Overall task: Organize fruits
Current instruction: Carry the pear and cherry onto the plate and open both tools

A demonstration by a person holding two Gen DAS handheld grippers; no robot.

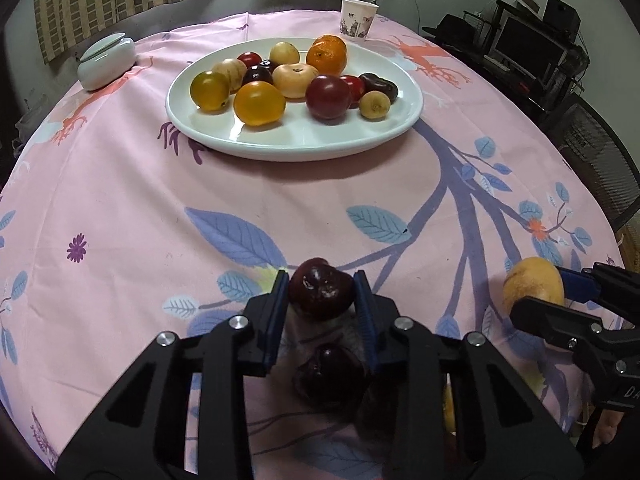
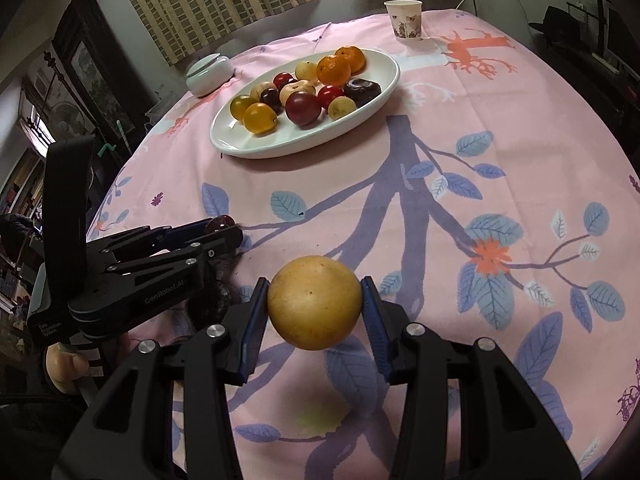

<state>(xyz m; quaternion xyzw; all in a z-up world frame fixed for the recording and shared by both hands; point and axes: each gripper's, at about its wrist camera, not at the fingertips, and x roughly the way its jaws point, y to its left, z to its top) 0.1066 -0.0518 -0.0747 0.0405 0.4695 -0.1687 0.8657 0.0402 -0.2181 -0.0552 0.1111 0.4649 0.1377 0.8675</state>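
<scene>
My left gripper (image 1: 321, 294) is shut on a dark red fruit (image 1: 321, 292) and holds it above the near part of the pink tablecloth. A second dark red fruit (image 1: 330, 376) lies on the cloth beneath it. My right gripper (image 2: 315, 308) is shut on a yellow-brown round fruit (image 2: 314, 302), also seen in the left wrist view (image 1: 534, 284). A white oval plate (image 1: 304, 140) (image 2: 240, 148) farther back holds several fruits: oranges, yellow, red and dark ones. The left gripper shows at the left of the right wrist view (image 2: 224, 228).
A pale green lidded jar (image 1: 106, 62) stands left of the plate. A paper cup (image 1: 358, 19) stands at the far edge. The round table is covered by a pink cloth (image 1: 120, 200). A black mesh chair (image 1: 600, 152) and shelves stand to the right.
</scene>
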